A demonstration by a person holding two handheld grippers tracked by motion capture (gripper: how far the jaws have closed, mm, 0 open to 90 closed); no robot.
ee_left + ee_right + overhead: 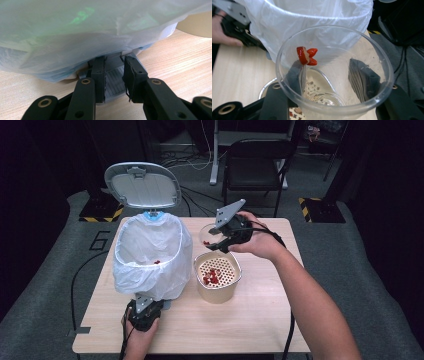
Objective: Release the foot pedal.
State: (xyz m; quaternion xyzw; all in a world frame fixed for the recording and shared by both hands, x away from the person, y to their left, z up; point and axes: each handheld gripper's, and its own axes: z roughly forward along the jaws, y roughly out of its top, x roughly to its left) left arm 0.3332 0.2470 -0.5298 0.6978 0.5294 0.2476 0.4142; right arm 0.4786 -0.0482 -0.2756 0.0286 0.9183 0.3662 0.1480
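A clear plastic cup (334, 72) is clamped between the jaws of the right gripper (226, 236), tipped on its side above the table between the bin and the strainer. In the right gripper view the two black pads are seen pressed against the cup's outer wall, and a few red fruit pieces (307, 56) are stuck to the inside near the rim; from the high view only a speck of red is made out in the cup.

Just below it stands a beige round container with a perforated strainer insert (217, 276), where more red pieces (211, 276) lie on the holes. Beside that, to the left, a small pedal bin lined with a white plastic bag (150, 255) is placed with its grey lid (142, 185) raised; a red bit is seen inside the bag from above.

At the bin's near foot the left gripper (145, 312) is held low. Its own view shows the jaws closed on the grey ribbed pedal (113, 81) under the bag's hem, a detail hidden from above. Everything rests on a light wooden table (260, 315).
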